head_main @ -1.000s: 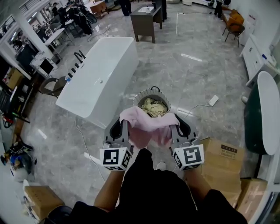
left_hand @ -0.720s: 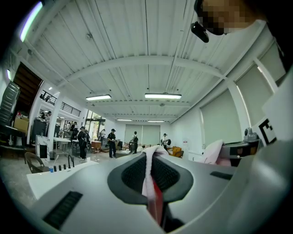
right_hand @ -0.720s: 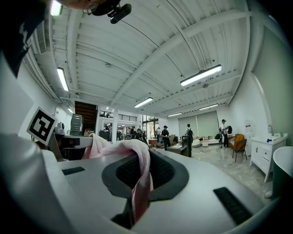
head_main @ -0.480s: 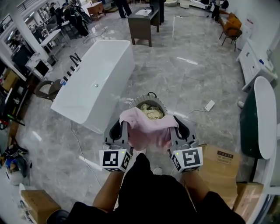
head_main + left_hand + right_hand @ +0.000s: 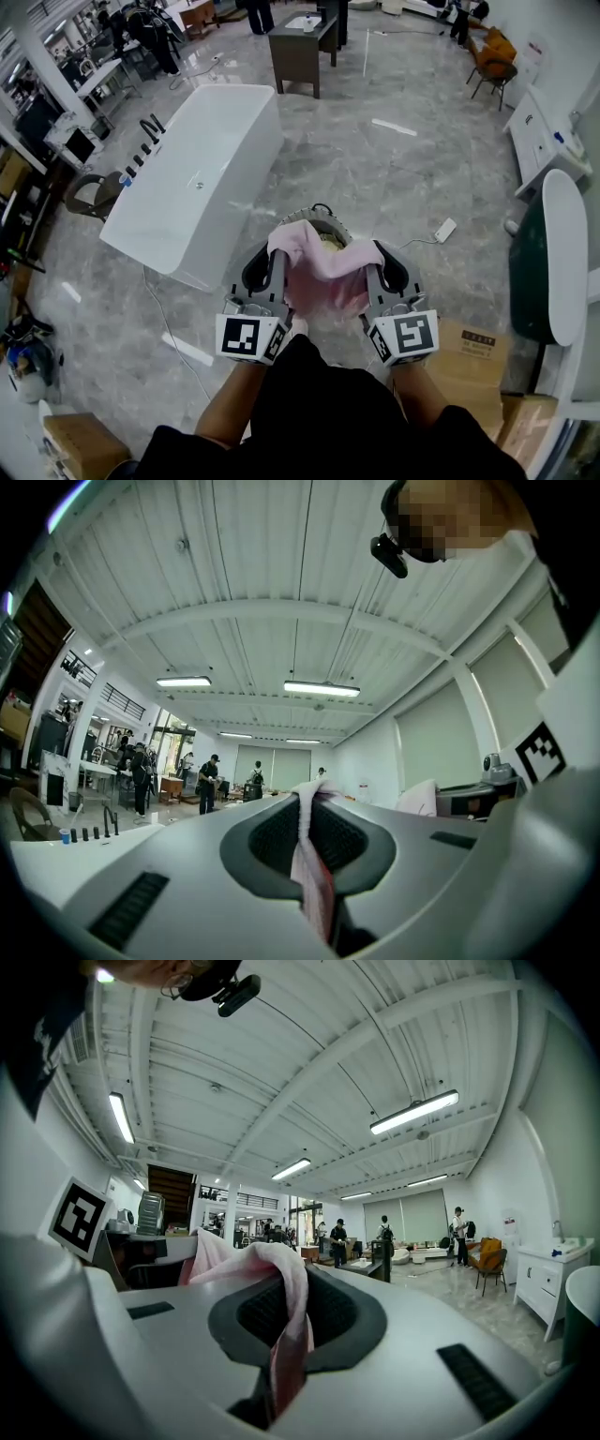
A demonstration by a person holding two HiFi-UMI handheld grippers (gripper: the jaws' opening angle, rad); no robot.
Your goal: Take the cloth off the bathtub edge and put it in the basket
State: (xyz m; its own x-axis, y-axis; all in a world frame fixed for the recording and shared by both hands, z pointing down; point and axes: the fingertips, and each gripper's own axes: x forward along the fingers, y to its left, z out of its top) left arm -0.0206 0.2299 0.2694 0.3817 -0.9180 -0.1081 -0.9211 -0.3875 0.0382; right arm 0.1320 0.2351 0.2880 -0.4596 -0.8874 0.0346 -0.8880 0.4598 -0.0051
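A pink cloth (image 5: 323, 272) hangs spread between my two grippers in the head view, right over the round wire basket (image 5: 319, 217), which holds crumpled pale cloths. My left gripper (image 5: 277, 251) is shut on the cloth's left corner, seen as a pink fold (image 5: 311, 860) pinched between its jaws. My right gripper (image 5: 372, 251) is shut on the right corner (image 5: 286, 1335). The white bathtub (image 5: 197, 178) stands to the left of the basket, its edge bare.
Cardboard boxes (image 5: 473, 347) lie on the floor at the right, with another box (image 5: 75, 436) at the lower left. A white cable and plug (image 5: 442, 230) run right of the basket. A dark cabinet (image 5: 300, 52) stands beyond. People stand far off.
Both grippers have carried the cloth forward, from just short of the basket to over it, so the cloth now covers most of the basket's opening.
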